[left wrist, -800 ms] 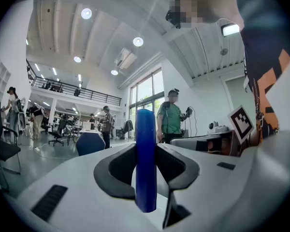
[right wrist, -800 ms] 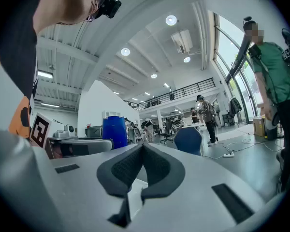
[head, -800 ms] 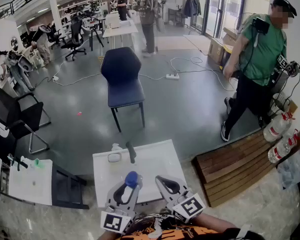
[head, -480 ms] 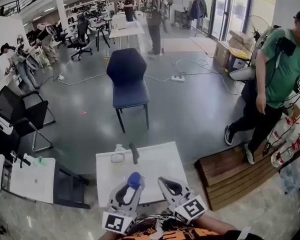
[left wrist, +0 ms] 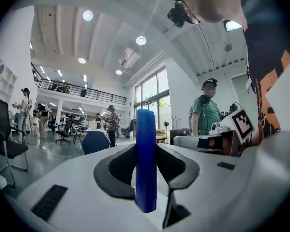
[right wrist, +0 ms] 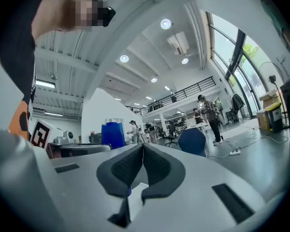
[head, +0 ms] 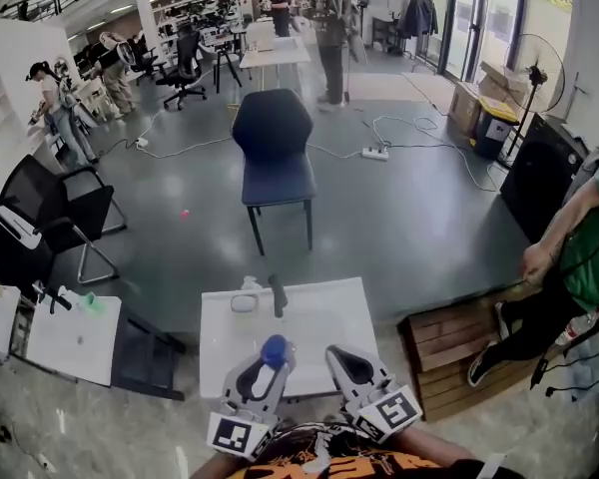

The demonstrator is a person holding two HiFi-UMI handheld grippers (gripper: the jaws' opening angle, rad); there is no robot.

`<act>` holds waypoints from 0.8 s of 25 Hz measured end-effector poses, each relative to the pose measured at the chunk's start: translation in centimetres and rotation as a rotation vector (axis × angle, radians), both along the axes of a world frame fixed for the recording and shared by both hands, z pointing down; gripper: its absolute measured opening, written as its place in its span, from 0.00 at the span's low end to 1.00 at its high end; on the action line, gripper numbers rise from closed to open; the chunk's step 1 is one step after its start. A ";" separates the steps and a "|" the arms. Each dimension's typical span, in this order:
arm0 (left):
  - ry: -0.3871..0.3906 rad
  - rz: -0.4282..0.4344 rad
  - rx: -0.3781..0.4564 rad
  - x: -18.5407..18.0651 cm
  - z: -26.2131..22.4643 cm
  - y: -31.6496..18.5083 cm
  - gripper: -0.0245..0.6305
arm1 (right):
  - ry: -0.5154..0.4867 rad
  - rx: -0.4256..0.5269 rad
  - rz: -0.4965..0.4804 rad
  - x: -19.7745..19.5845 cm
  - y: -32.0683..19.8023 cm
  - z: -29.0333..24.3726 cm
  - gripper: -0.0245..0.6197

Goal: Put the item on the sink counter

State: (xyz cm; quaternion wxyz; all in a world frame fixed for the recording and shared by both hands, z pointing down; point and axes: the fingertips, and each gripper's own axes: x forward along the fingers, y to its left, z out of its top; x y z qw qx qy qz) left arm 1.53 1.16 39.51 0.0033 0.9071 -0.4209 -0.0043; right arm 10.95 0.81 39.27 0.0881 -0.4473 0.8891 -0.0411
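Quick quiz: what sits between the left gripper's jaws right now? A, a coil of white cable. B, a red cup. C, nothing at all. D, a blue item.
D: in the left gripper view, a blue item stands upright between the left gripper's jaws, with the pads against its sides.

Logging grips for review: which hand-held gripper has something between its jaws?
The left hand-held gripper, clamped on the blue item; the right hand-held gripper has its jaws together with nothing between them.
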 end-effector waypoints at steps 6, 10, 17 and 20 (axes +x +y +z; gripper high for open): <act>-0.002 -0.049 0.016 0.7 0.4 0.1 0.26 | 0.021 -0.020 -0.049 0.8 0.3 1.1 0.08; -0.004 -0.098 0.022 1.7 0.6 0.1 0.26 | 0.029 -0.019 -0.086 1.5 -0.2 1.6 0.10; -0.024 -0.135 0.017 0.1 0.6 -0.6 0.26 | 0.023 -0.043 -0.115 0.2 -1.6 1.6 0.10; -0.015 -0.162 -0.007 -1.7 1.4 -1.6 0.26 | 0.038 -0.069 -0.130 -1.4 -2.2 2.3 0.10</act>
